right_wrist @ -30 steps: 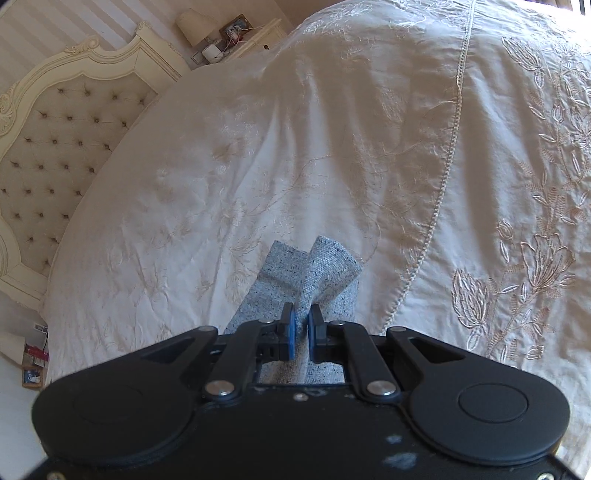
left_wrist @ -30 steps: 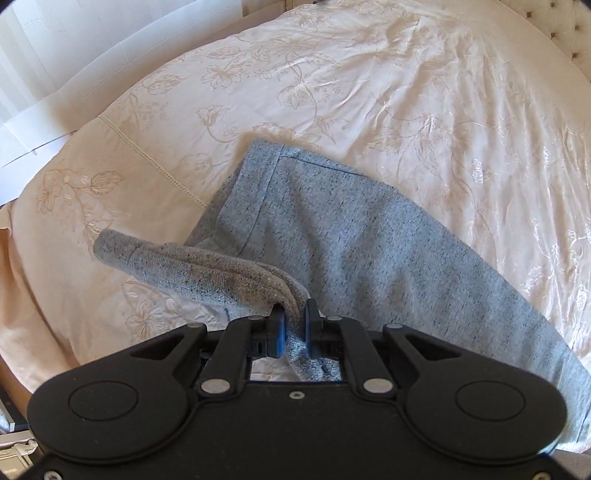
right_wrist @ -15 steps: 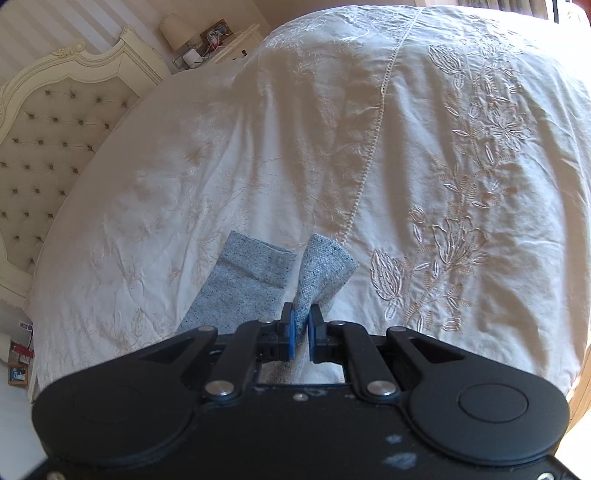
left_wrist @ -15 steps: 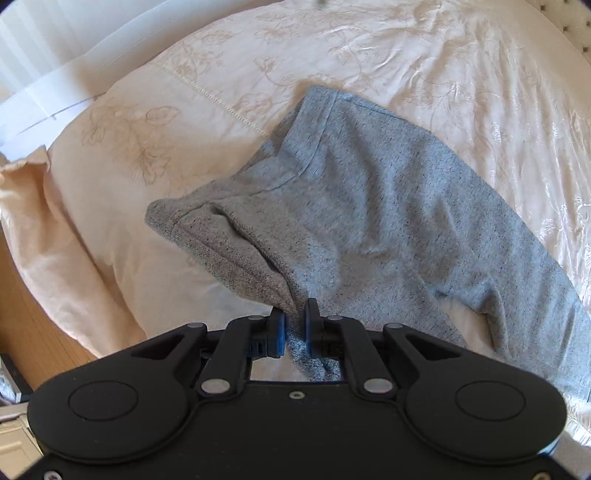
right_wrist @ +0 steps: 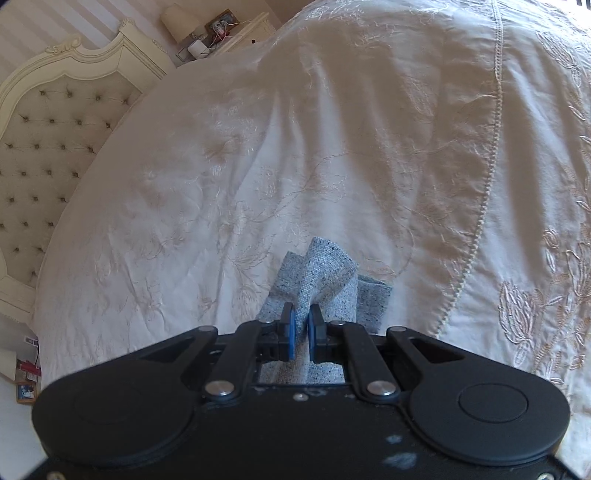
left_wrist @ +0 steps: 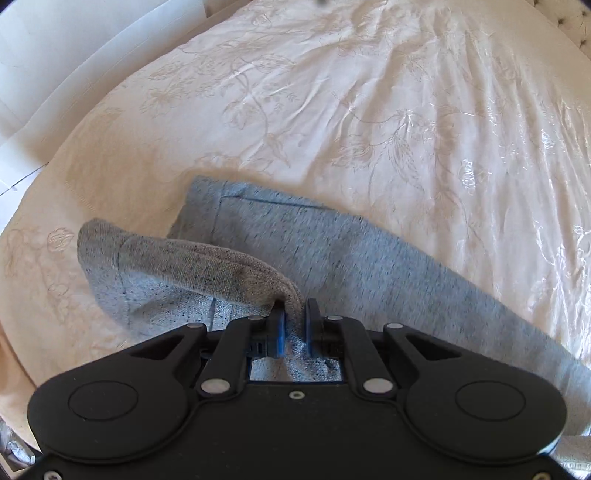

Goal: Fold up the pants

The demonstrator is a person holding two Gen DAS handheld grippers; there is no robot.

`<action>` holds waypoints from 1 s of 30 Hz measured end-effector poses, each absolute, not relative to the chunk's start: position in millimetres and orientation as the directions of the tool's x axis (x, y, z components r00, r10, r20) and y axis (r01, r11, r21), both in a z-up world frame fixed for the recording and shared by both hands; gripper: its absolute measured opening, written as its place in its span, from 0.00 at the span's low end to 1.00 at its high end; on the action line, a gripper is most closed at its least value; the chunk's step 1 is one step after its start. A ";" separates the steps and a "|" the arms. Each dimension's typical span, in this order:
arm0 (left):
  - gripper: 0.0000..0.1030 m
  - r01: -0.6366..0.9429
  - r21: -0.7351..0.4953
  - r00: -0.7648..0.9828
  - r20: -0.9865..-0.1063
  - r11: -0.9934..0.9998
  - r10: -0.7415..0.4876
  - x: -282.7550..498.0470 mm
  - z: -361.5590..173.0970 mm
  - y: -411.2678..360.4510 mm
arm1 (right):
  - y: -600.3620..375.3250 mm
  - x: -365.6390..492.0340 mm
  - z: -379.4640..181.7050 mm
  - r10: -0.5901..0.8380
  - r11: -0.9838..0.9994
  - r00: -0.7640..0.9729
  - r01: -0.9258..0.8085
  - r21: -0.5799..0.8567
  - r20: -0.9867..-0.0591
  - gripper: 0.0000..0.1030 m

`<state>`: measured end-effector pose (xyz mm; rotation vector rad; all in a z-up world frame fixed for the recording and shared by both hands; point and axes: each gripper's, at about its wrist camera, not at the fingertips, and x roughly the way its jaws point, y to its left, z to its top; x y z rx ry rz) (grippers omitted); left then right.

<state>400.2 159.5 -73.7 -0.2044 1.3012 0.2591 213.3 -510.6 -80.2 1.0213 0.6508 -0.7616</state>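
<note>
We see one cream embroidered bedspread [left_wrist: 369,110] filling both views, with wide bare room across the upper right of the left wrist view. One pair of heathered grey knit pants [left_wrist: 369,266] lies on it, running from mid-left to the lower right edge of that view, one hemmed end raised and curled at centre left. In the right wrist view one tufted cream headboard [right_wrist: 48,147] stands at the upper left, one cluttered nightstand [right_wrist: 221,33] at the top. Our two black tools both pinch cloth: the left gripper [left_wrist: 294,323] is clamped on the pants' raised fold, the right gripper [right_wrist: 300,326] clamped on bunched grey fabric at lower centre.
</note>
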 end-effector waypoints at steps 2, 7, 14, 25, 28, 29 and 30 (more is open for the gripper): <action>0.13 -0.303 0.014 0.214 -0.973 0.953 0.082 429.0 -95.6 152.6 | -514.1 241.9 -94.1 -0.252 0.326 0.554 0.821 0.469 -0.794 0.09; 0.13 -0.326 0.064 0.138 -0.984 0.943 0.114 465.2 -135.4 143.8 | -520.9 278.2 -111.4 -0.249 0.343 0.520 0.836 0.428 -0.817 0.09; 0.13 -0.314 0.084 0.115 -0.985 0.946 0.126 491.7 -149.0 140.9 | -532.4 308.2 -121.5 -0.250 0.353 0.497 0.846 0.400 -0.831 0.09; 0.42 -0.207 0.159 0.162 -0.968 0.965 0.194 508.6 -159.5 122.6 | -544.0 311.8 -121.3 -0.255 0.421 0.543 0.807 0.413 -0.800 0.23; 0.49 -0.154 0.214 0.261 -0.933 0.965 0.248 511.4 -145.4 113.1 | -548.7 286.5 -107.5 -0.248 0.450 0.599 0.767 0.457 -0.762 0.25; 0.49 -0.142 0.233 0.280 -0.923 0.962 0.265 511.9 -141.7 110.4 | -549.8 276.2 -105.2 -0.243 0.453 0.610 0.759 0.468 -0.754 0.25; 0.49 -0.133 0.246 0.303 -0.912 0.960 0.275 514.2 -136.2 105.7 | -551.4 267.3 -104.7 -0.232 0.454 0.615 0.753 0.475 -0.753 0.25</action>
